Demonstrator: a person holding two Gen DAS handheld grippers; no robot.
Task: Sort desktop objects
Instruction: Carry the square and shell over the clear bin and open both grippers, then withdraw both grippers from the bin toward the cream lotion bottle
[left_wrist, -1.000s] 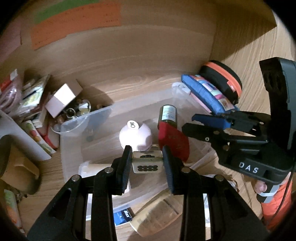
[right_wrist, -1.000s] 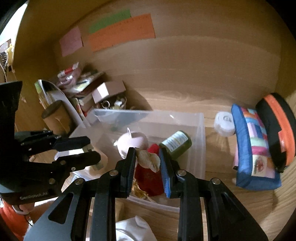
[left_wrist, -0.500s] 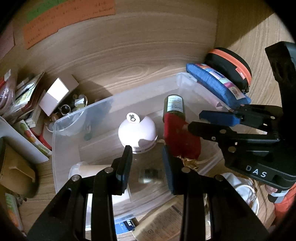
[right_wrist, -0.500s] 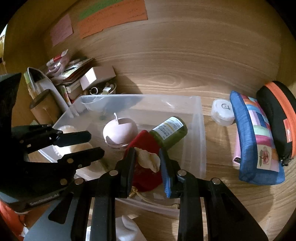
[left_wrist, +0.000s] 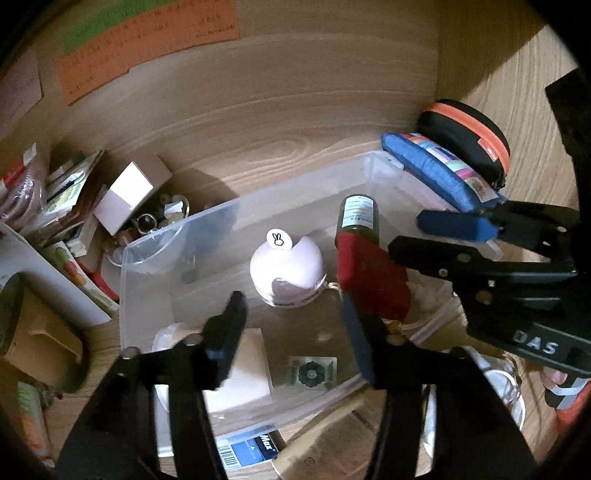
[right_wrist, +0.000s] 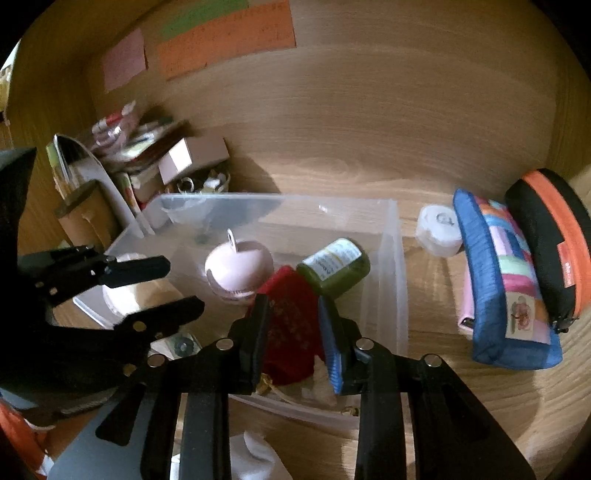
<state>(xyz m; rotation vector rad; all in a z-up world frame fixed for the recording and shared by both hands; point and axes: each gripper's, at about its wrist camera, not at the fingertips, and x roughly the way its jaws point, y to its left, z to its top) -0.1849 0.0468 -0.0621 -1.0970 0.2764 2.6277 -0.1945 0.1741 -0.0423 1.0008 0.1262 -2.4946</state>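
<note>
A clear plastic bin (left_wrist: 207, 221) (right_wrist: 391, 258) sits on the wooden desk. In it lie a pink round case (left_wrist: 286, 269) (right_wrist: 238, 267), a green bottle (left_wrist: 357, 219) (right_wrist: 334, 267), a red pouch (left_wrist: 373, 280) (right_wrist: 291, 325), a white block (left_wrist: 243, 373) and a small patterned card (left_wrist: 312, 371). My left gripper (left_wrist: 291, 321) (right_wrist: 162, 284) is open and empty above the card. My right gripper (right_wrist: 293, 332) (left_wrist: 428, 236) is open and empty over the red pouch. A pale shell-like piece (right_wrist: 321, 384) lies in the bin under its blue finger.
A blue patchwork pouch (right_wrist: 506, 280) (left_wrist: 436, 173) and a black-and-orange case (right_wrist: 554, 240) (left_wrist: 465, 136) lie right of the bin, with a white round box (right_wrist: 437, 230). A white carton (left_wrist: 125, 192) (right_wrist: 192, 160) and clutter stand at the back left. A brown cup (left_wrist: 33, 332) is at left.
My left gripper opened and let go of the patterned card, which now lies on the bin floor. My right gripper opened and let go of the pale shell-like piece into the bin.
</note>
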